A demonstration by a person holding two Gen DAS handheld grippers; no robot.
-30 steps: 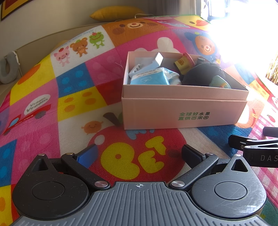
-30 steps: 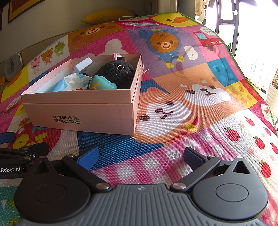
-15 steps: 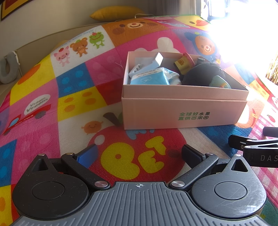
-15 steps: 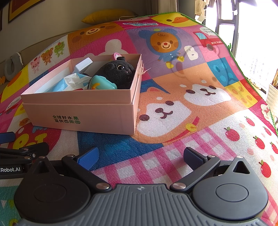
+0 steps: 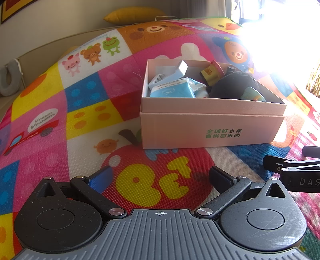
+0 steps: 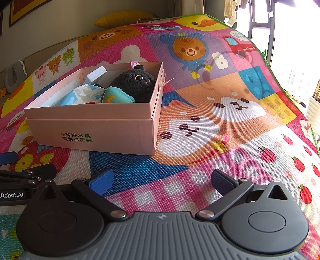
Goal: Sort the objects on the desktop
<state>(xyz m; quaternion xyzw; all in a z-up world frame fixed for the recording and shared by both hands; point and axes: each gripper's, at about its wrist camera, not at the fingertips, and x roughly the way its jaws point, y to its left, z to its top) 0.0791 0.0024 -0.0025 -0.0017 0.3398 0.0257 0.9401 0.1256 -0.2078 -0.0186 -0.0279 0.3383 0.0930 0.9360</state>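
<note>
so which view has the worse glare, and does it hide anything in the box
Left wrist view: window glare blows out the upper right, washing over the colourful play mat beyond the pink cardboard box, whose contents stay readable. Right wrist view: evenly lit, black plush toy clear; fisheye bending in both.

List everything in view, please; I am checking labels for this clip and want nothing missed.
box: 1, pink, green print, on the mat, open
plush toy: 1, black, inside box, right end
tissue pack: 1, blue, inside box
small case: 1, teal, against the plush
white block: 1, leaning at the box back
gold-brown item: 1, inside box, unclear
play mat: 1, multicoloured cartoon print
cushion: 1, yellow, beyond the mat
left gripper: open, empty
right gripper: open, empty
</note>
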